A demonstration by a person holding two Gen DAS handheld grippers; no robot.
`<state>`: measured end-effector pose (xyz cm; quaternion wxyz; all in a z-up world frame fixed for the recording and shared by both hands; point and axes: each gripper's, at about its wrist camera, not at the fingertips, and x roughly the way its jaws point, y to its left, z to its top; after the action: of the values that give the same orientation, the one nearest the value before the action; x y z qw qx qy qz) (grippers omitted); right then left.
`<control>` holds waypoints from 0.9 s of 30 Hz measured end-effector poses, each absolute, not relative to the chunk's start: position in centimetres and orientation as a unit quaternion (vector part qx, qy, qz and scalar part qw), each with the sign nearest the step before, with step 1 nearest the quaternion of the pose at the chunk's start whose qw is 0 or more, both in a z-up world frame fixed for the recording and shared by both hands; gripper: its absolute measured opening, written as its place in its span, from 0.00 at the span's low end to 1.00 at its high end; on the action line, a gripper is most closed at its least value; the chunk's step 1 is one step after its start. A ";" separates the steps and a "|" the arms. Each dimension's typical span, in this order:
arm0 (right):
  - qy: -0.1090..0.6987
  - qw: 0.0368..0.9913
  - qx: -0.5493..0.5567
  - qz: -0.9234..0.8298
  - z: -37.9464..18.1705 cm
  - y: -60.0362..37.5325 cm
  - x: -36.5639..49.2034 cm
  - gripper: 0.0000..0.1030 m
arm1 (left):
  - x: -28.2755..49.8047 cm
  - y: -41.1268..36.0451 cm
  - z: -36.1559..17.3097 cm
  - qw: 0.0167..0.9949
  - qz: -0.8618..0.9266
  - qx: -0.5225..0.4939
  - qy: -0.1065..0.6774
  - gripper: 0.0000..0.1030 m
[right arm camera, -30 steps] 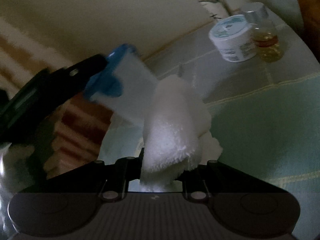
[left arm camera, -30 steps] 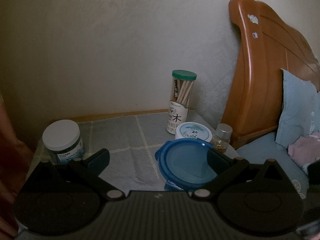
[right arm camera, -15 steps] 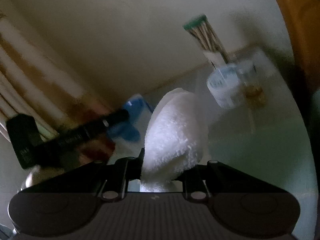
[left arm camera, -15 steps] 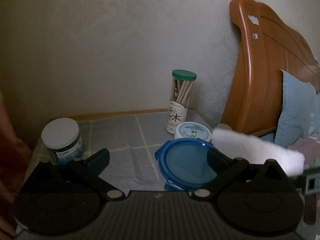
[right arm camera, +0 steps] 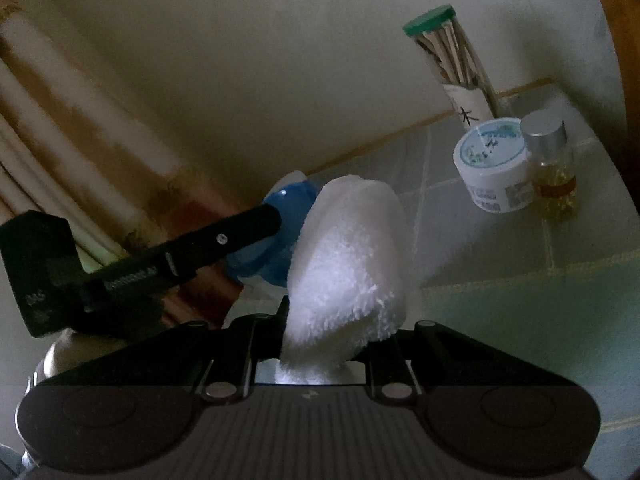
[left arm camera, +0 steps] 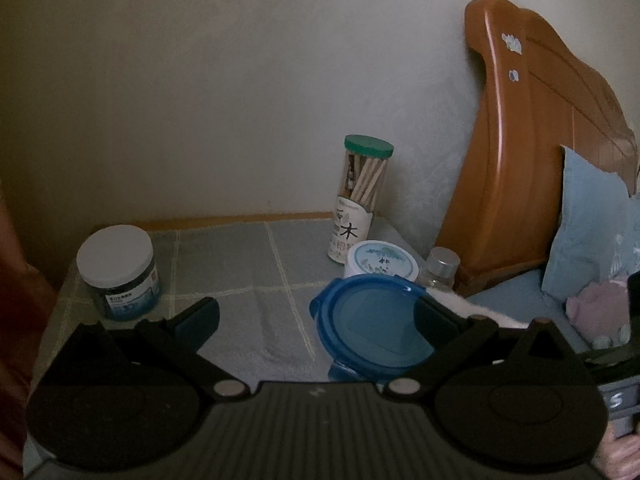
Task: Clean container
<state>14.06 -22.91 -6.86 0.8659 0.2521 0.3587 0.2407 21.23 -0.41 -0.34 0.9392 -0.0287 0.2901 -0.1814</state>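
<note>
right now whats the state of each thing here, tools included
left tool: open wide, one finger against the blue container
blue container: lid on, tilted
right tool: shut on the white cloth
white cloth: bunched, beside the container
stick tube: upright, green cap on
white-lidded jar: upright, closed
small bottle: upright, capped
cream tub: closed

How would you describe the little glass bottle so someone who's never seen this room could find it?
Start at the wooden headboard; at its foot, on the grey cloth-covered nightstand, stands the small glass bottle. It sits right beside the white round tub. Unlike its neighbours it is clear glass, with a silver cap and amber liquid.
</note>
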 end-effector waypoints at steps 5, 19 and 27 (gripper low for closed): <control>0.380 0.863 0.239 0.233 -8.3 -22.3 14.7 0.20 | 21.6 -0.5 0.1 0.935 -0.183 -0.021 0.304 1.00; 0.407 0.853 0.238 0.224 -9.9 -21.6 14.6 0.20 | 21.8 -1.6 1.0 0.931 -0.176 0.028 0.319 1.00; 0.370 0.867 0.250 0.220 -7.6 -22.9 13.2 0.20 | 22.1 -1.7 1.2 0.928 -0.171 0.030 0.331 1.00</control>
<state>13.21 -22.89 -7.61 0.8673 0.2500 0.3698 0.2201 22.08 -1.69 1.15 0.9276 0.0298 0.3305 -0.1715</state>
